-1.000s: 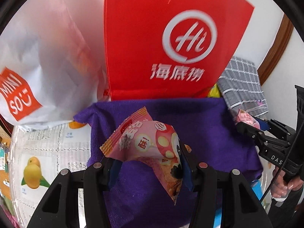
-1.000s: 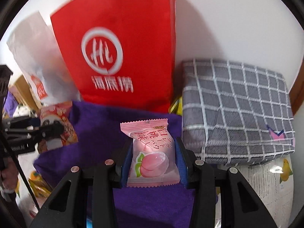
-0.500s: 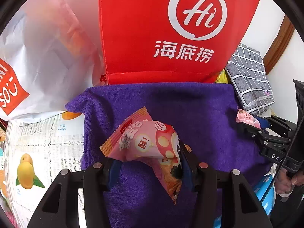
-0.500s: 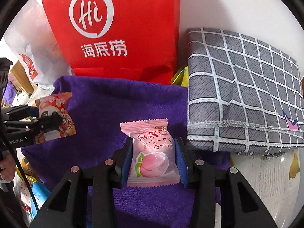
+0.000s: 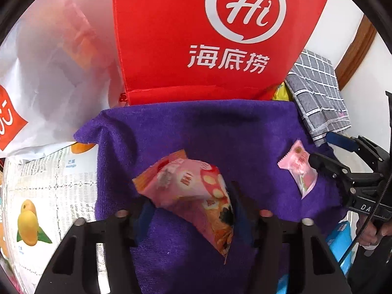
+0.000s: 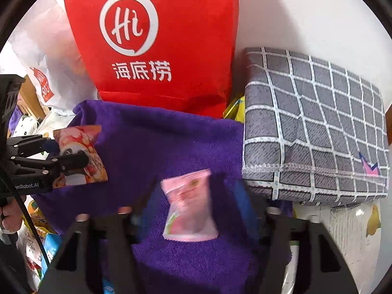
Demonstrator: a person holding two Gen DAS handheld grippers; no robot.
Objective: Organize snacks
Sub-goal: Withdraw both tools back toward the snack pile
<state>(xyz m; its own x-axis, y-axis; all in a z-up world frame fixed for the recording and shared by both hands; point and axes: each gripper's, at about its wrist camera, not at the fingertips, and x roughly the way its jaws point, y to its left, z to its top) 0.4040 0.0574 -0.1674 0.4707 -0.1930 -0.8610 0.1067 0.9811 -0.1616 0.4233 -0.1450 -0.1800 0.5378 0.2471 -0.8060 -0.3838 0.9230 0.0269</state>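
Both snack packets look light, crinkly and slippery, best pinched mid-body: over the purple towel point(image 5: 196, 132), left gripper point(image 5: 193, 210) jaws spread around the biscuit packet point(image 5: 191, 191), right gripper point(image 6: 193, 210) jaws spread, peach candy packet point(image 6: 189, 208) loose between.

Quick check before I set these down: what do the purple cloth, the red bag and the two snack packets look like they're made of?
Purple cloth: soft terry or microfiber, with a matte, fuzzy nap. Red bag: probably non-woven fabric or paper, matte, with a stitched or folded seam near the base. Panda packet and peach packet: thin plastic film, lightly glossy, with crimped zigzag ends.
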